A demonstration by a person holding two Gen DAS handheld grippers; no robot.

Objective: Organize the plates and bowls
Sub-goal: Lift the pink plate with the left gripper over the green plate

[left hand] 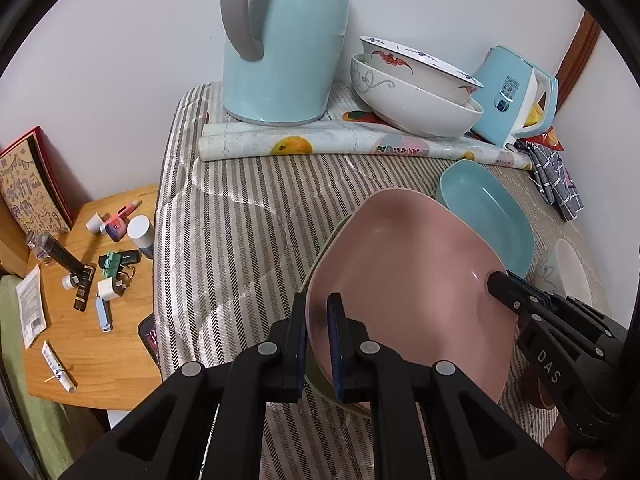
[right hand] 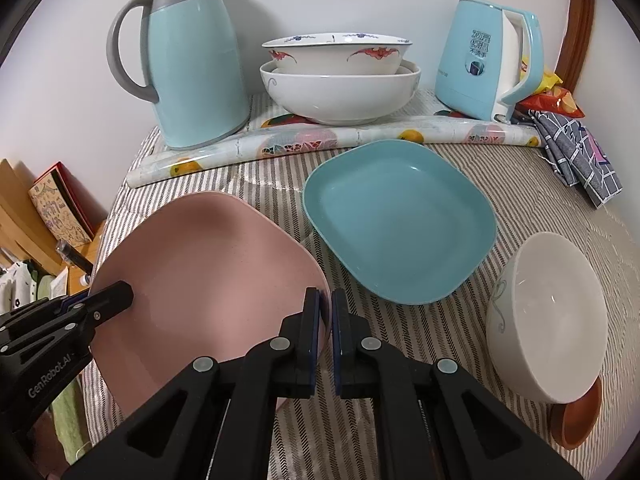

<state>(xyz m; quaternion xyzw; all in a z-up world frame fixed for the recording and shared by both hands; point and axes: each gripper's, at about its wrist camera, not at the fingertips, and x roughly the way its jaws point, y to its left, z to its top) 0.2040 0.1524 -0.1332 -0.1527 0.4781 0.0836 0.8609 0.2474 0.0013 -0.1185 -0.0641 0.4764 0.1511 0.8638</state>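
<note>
A pink square plate (left hand: 416, 280) (right hand: 208, 288) is held tilted above the striped table by both grippers. My left gripper (left hand: 318, 320) is shut on its left rim. My right gripper (right hand: 326, 320) is shut on its right rim; it also shows in the left wrist view (left hand: 504, 284). The left gripper shows in the right wrist view (right hand: 116, 296). A teal square plate (right hand: 400, 220) (left hand: 488, 216) lies flat just beyond the pink one. A white bowl (right hand: 552, 316) leans on a brown dish (right hand: 580, 420) at the right. Two white bowls (right hand: 340, 76) (left hand: 416, 88) are stacked at the back.
A blue jug (right hand: 192, 64) stands back left and a blue kettle (right hand: 484, 60) back right, behind a rolled mat (right hand: 320, 140). A checked cloth (right hand: 576, 152) lies at the right. A wooden side table (left hand: 92, 300) with small items stands left of the striped table.
</note>
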